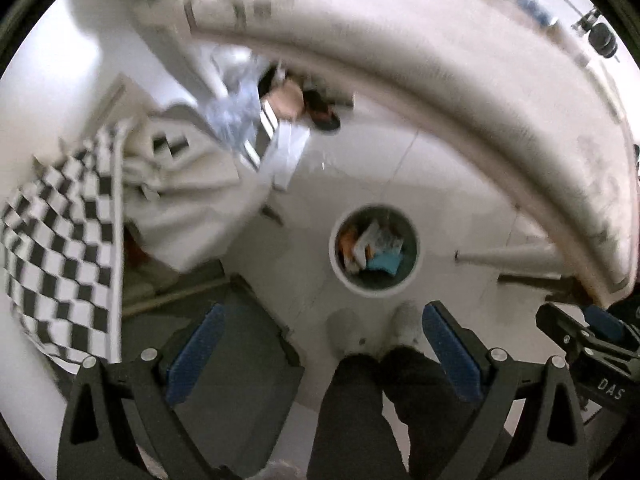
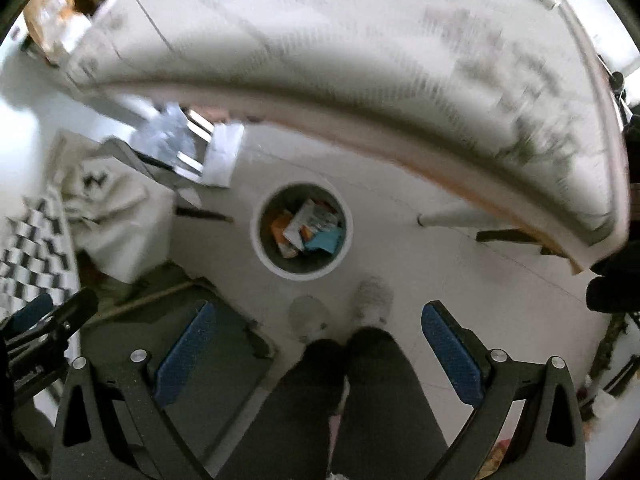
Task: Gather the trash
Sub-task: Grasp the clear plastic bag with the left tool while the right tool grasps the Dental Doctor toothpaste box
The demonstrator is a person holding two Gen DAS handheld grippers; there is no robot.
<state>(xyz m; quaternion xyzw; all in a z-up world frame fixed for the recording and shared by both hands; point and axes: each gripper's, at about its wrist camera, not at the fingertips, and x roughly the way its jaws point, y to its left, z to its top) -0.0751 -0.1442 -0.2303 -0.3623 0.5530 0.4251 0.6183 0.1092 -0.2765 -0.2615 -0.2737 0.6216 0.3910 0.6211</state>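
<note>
A round white trash bin (image 1: 335, 268) stands on the pale floor, seen from above; it also shows in the right wrist view (image 2: 261, 254). Inside it lie several pieces of trash (image 1: 374, 250): orange, white and teal wrappers (image 2: 310, 228). My left gripper (image 1: 320, 356) is open and empty, held high above the floor, with the bin ahead of its fingertips. My right gripper (image 2: 316, 352) is open and empty too, above the floor near the bin. Each gripper shows at the edge of the other's view. Both views are blurred.
The white table's edge (image 1: 460, 80) curves over the bin's far side, and shows in the right wrist view (image 2: 360, 92). A checkered cloth (image 1: 60, 256) and white fabric (image 1: 192, 184) lie left. The person's dark legs (image 2: 352, 392) and white slippers (image 1: 404, 324) are below.
</note>
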